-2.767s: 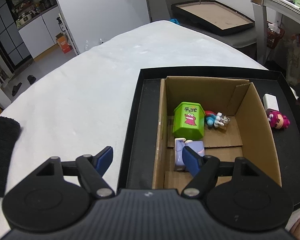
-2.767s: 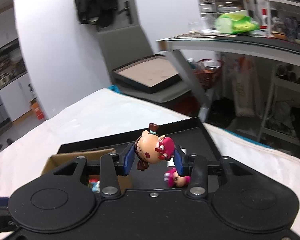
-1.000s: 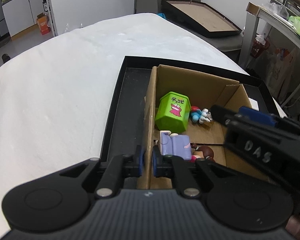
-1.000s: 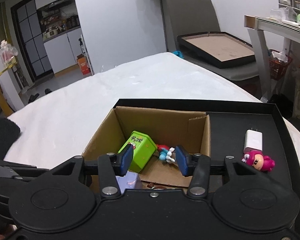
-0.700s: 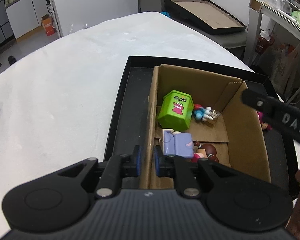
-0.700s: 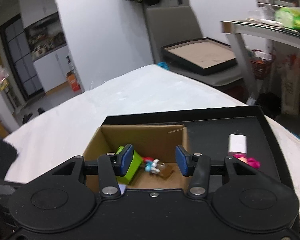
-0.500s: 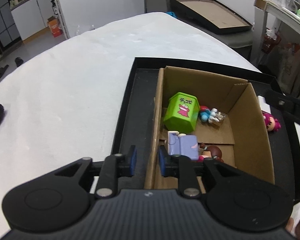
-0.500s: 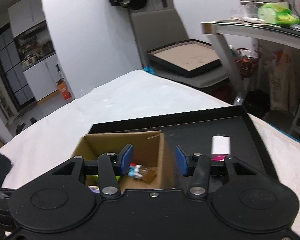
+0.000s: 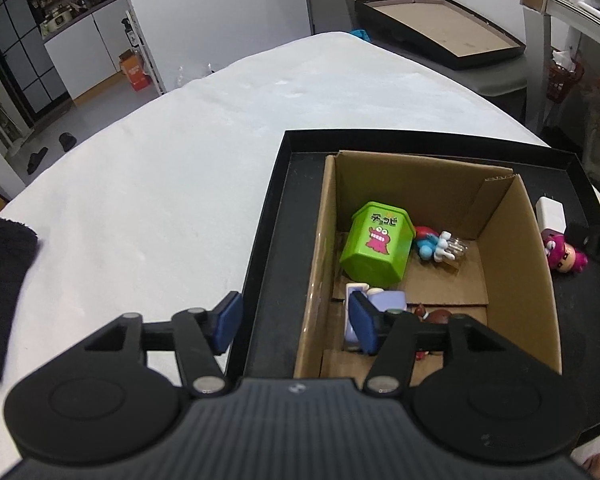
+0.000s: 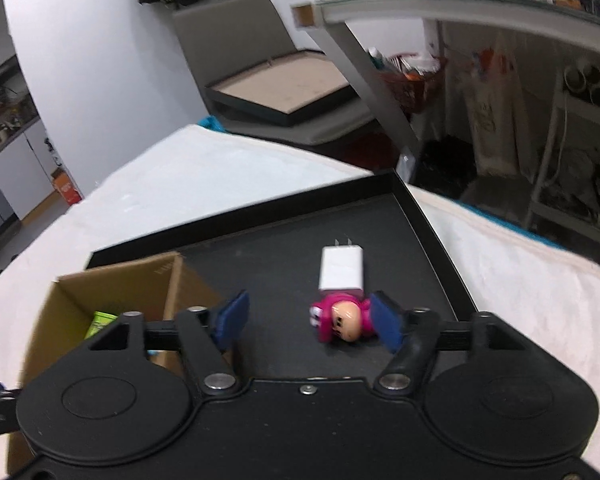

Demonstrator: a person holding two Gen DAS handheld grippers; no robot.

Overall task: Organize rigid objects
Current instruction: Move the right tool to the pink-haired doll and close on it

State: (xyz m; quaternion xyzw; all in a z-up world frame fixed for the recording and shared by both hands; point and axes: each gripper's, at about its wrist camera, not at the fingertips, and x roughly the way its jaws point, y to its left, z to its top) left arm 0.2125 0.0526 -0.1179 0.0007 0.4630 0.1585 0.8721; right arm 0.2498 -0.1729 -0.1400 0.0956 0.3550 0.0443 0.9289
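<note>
The pink figurine [image 10: 342, 320] lies on the black tray [image 10: 428, 216], touching the white charger [image 10: 341, 269] at its 12 o'clock. The right gripper [image 10: 308, 320], jaws just opened, brackets it without contact. The cardboard box [image 10: 168, 280] sits at 9 o'clock. The left gripper [image 9: 292, 320], jaws just opened, straddles the box's wall, gripping nothing.

White-covered table with a black tray

The table [image 9: 188, 152] wears a pale cloth. A shallow black tray [image 9: 268, 216] lies directly on it toward the right side, and a dark fuzzy cloth [image 9: 2, 280] rests at the left edge, well apart from the tray. The remaining surface is plain white fabric.
</note>
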